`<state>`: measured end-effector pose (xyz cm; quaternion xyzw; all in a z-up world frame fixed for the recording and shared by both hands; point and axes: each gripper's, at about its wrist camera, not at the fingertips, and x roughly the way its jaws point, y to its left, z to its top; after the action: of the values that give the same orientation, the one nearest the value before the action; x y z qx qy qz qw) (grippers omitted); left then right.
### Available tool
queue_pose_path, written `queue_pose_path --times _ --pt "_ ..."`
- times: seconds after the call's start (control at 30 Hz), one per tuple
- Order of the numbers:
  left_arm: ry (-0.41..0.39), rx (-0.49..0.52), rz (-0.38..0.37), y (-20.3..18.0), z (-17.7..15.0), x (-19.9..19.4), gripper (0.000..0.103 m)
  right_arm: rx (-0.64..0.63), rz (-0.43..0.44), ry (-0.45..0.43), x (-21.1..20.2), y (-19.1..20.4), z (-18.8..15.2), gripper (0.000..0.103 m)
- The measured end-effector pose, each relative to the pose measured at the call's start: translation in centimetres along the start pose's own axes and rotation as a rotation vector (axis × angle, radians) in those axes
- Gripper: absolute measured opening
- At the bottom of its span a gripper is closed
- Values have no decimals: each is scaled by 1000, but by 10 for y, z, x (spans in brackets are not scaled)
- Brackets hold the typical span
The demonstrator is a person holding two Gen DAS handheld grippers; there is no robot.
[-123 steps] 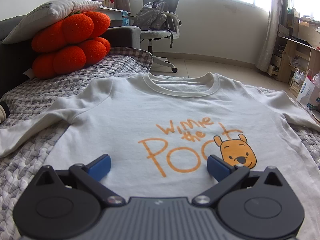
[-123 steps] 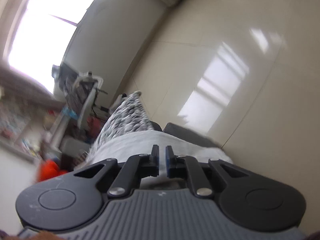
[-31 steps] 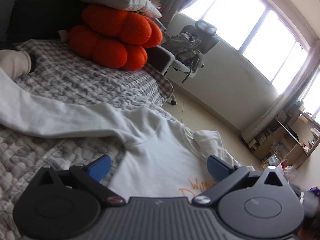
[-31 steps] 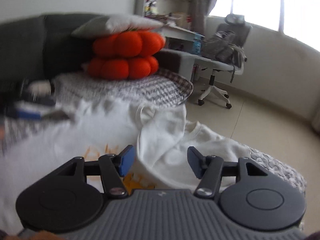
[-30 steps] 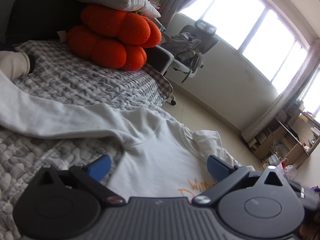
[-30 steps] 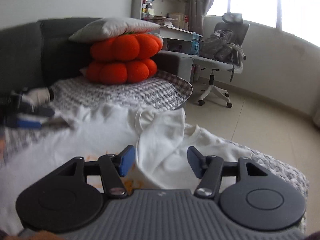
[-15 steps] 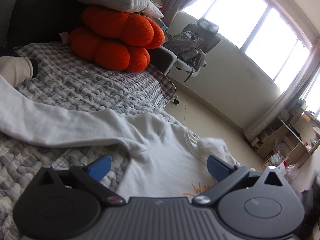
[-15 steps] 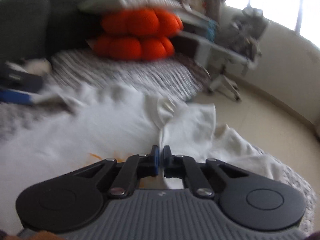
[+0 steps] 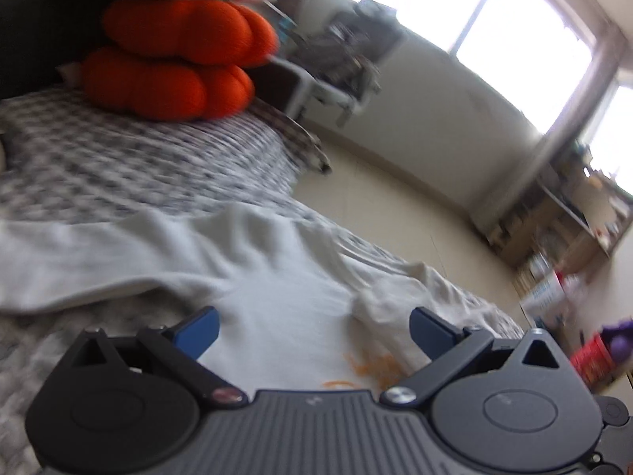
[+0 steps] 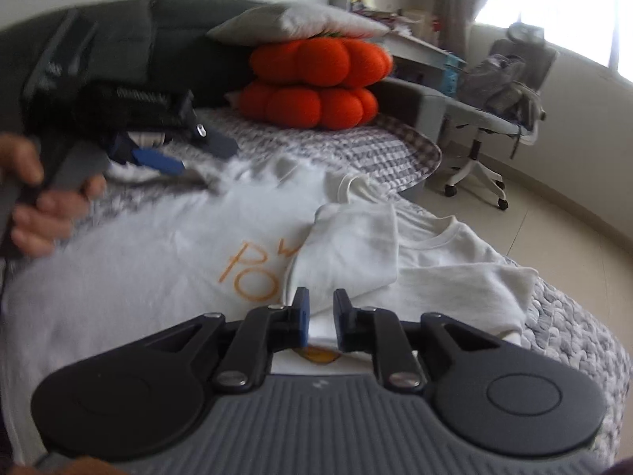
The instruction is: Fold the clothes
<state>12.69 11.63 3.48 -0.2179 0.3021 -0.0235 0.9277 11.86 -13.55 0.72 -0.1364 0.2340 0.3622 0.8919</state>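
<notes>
The white sweatshirt (image 10: 150, 245) lies flat on the bed (image 10: 395, 150), one sleeve (image 10: 352, 245) folded over its front. The other sleeve (image 9: 99, 257) stretches away, nearest the left gripper (image 9: 312, 326), jaws wide apart. The right gripper (image 10: 319, 314) is slightly parted, holding nothing.

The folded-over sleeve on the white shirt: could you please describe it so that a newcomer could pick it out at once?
Start at the grey quilted bed and find the white shirt spread across it. The folded sleeve lies on the chest, just ahead of the right claw. Unlike the other sleeve, it partly covers the orange lettering.
</notes>
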Motion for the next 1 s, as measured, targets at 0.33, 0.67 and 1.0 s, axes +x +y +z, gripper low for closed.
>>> queue_pose_path --times 0.33,0.67,1.0 --pt "194 -17 10 -34 2 90 102 445 -17 -74 -45 -32 -35 40" --pt "1 -120 34 -27 -5 59 7 605 -89 -53 -43 -47 -67 40" --pt "-134 -212 145 10 -24 -43 10 564 -135 -39 -44 -41 -73 42"
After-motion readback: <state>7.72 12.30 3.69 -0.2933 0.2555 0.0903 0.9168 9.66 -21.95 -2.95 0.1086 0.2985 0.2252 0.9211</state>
